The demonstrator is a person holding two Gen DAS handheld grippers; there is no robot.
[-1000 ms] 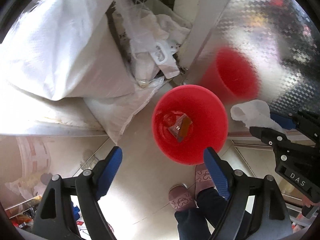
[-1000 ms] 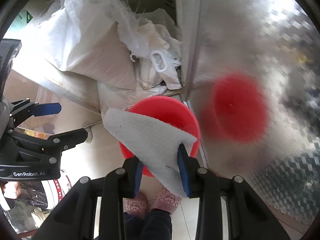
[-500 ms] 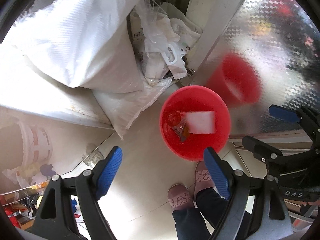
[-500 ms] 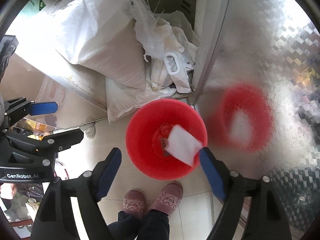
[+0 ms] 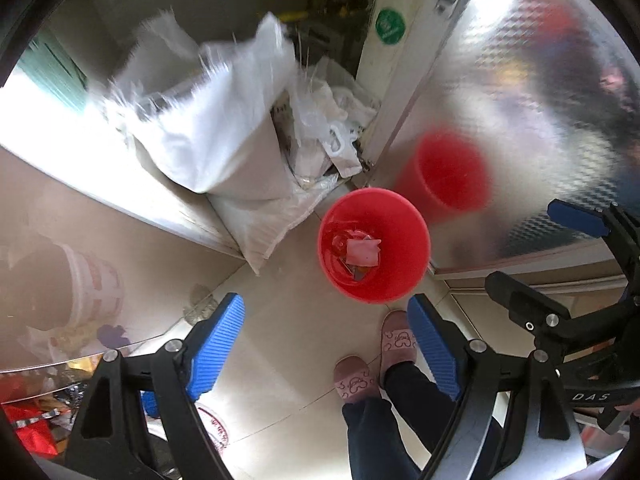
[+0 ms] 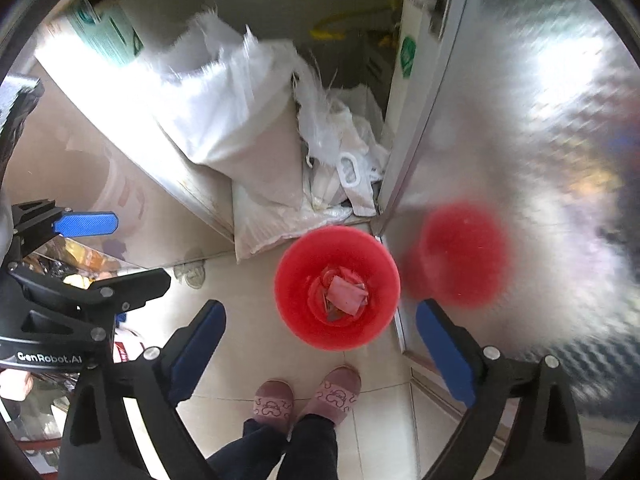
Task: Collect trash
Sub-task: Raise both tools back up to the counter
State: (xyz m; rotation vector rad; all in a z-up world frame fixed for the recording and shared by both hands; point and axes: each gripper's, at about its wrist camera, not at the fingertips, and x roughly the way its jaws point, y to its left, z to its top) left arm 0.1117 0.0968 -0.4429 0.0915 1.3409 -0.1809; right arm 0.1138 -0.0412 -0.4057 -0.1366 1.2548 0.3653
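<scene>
Here the right tool [image 6: 320, 344] is opening with nothing between its jaws, and the left tool [image 5: 326, 350] is standing apart, empty. Below, the paper scrap [image 6: 347, 298] is lying in the red bin [image 6: 294, 276]; being light and limp, it is probably best pinched at an edge.

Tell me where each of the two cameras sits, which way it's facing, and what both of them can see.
Left wrist: sits on the left gripper, looking steeply down past its open blue fingers at the red bucket on the tiled floor; the person's slippers show, and the right gripper at the right edge.
Right wrist: sits on the right gripper, also facing down at the bucket; its jaws are opening with nothing between them; slippers and the left gripper at the left edge show.
Shared: the bucket with a paper towel inside, white woven sacks, and the shiny metal panel.
</scene>
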